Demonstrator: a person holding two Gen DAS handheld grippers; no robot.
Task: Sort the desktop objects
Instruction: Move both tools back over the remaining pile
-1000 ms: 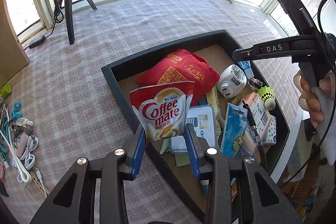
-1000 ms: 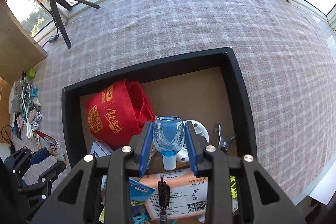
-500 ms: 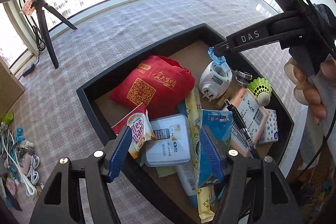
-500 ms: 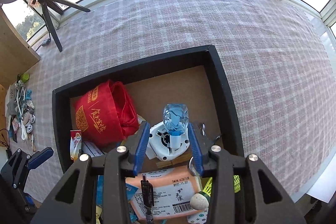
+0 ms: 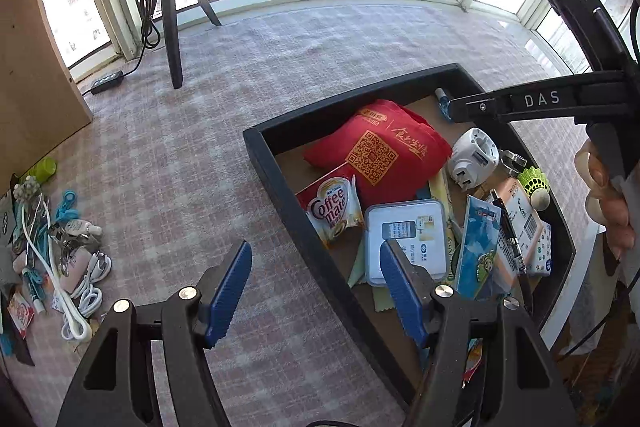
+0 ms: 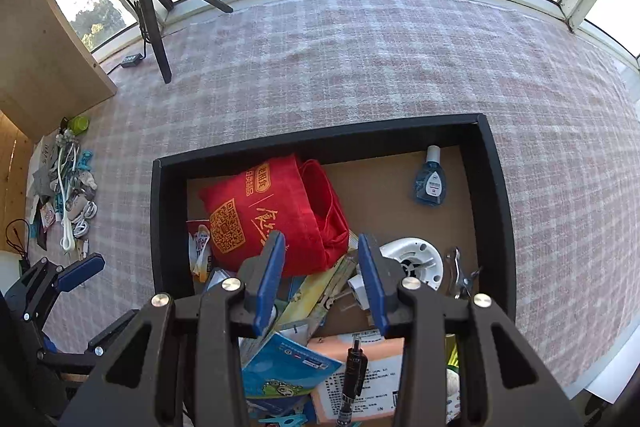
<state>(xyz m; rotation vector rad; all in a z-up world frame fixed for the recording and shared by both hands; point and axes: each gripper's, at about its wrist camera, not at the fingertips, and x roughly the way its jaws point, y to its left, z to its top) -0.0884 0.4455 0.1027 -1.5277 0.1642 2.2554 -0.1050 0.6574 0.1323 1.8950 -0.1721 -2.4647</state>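
At the far left of the bench [image 5: 168, 163], beside a wooden panel, a heap of cables and clips [image 5: 60, 251] lies loose on the checked cloth, probably the stock yet to be sorted. Next comes the left gripper [image 5: 316, 291], its blue fingers [image 5: 230, 291] spread wide with nothing between them, straddling the near wall of the black tray [image 5: 280, 195]. Inside the tray the Coffee mate sachet [image 5: 332, 209] lies against the left wall, half under the red pouch [image 5: 380, 147], with a white card case [image 5: 406, 239] beside it. Further right, the right gripper [image 6: 322, 281] hangs over the tray's middle, fingers parted and empty. The blue bottle [image 6: 430, 183] lies alone in the far right corner, clear of the pile, likely so it stays easy to find.
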